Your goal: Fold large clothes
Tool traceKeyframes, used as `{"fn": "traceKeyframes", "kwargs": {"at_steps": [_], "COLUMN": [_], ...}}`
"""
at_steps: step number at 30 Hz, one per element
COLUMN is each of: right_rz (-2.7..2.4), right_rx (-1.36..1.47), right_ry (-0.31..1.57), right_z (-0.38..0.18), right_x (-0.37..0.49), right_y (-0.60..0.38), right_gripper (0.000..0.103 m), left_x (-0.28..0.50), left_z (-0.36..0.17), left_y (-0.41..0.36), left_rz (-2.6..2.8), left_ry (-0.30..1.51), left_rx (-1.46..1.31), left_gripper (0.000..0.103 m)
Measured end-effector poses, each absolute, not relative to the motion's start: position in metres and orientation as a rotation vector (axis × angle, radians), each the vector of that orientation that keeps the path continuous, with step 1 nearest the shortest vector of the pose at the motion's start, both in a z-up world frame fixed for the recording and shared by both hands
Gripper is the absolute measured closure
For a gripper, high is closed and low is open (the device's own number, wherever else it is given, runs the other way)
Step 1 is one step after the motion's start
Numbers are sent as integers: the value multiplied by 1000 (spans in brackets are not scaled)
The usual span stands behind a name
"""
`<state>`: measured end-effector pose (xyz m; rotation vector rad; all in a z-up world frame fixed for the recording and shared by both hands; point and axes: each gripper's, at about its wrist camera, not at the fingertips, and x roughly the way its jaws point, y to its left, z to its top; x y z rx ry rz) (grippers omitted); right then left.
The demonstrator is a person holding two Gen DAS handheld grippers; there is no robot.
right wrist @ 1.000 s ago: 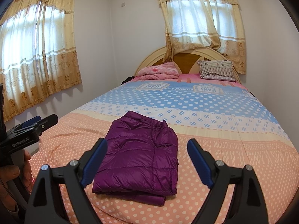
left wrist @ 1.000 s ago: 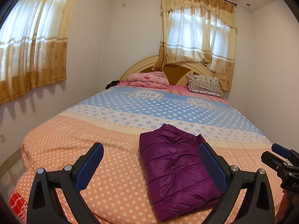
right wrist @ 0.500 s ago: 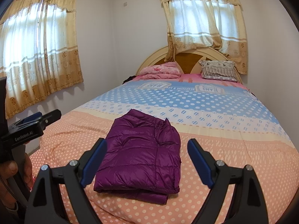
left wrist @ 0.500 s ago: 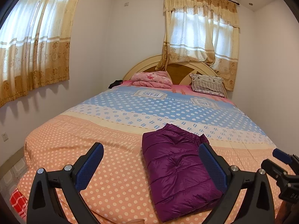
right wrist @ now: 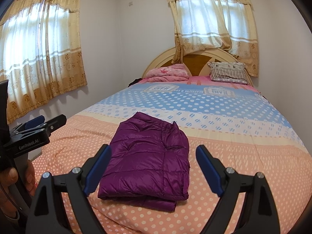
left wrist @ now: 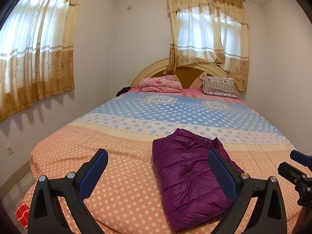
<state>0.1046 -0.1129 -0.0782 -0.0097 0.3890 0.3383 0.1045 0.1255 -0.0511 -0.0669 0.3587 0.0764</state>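
Left curtain (left wrist: 37, 50) along the wall, socket (left wrist: 9, 148) low down, red checked cloth (left wrist: 21, 213) on the floor by the bed corner. Left gripper (left wrist: 157, 172) hangs at the foot of the bed (left wrist: 87, 146), tongs spread wide, nothing between them; same spread as a second ago. Jacket (right wrist: 148, 159), purple puffer, sits on the orange dotted end of the cover, folded into a compact stack with layers visible at its near edge, collar end pointing to the headboard (right wrist: 195, 57). Nothing touches it. Right gripper (right wrist: 154, 167) also spread and empty, framing the jacket from above and short of it. Change over the last second: both cameras have drifted slightly back and up, the jacket reads a bit smaller and further in, its shape unchanged. My read: the fold is done and the hands are backing off, not going in for another crease. If another garment is due, I see none on the bed near the foot. Far end, left to right: dark item (right wrist: 134, 81) at the mattress edge, pink blanket (right wrist: 167, 73), striped pillow (right wrist: 228, 72), right curtain (right wrist: 212, 19) draped over the headboard. Risk is low; puffer fill may spring the stack open a little.
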Motion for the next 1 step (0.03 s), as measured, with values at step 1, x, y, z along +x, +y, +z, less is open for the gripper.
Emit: {"fn": "traceKeyframes", "kwargs": {"at_steps": [1], "right_rz": [337], "right_rx": [-9], "right_ry": [389], "right_z": [-79], "right_x": [104], "right_y": [-112], "right_gripper": [12], "left_x": [105], "left_z": [-51], "left_y": [125], "left_rz": [72], "left_ry": [361], "left_rx": [-73], "left_gripper": [1]}}
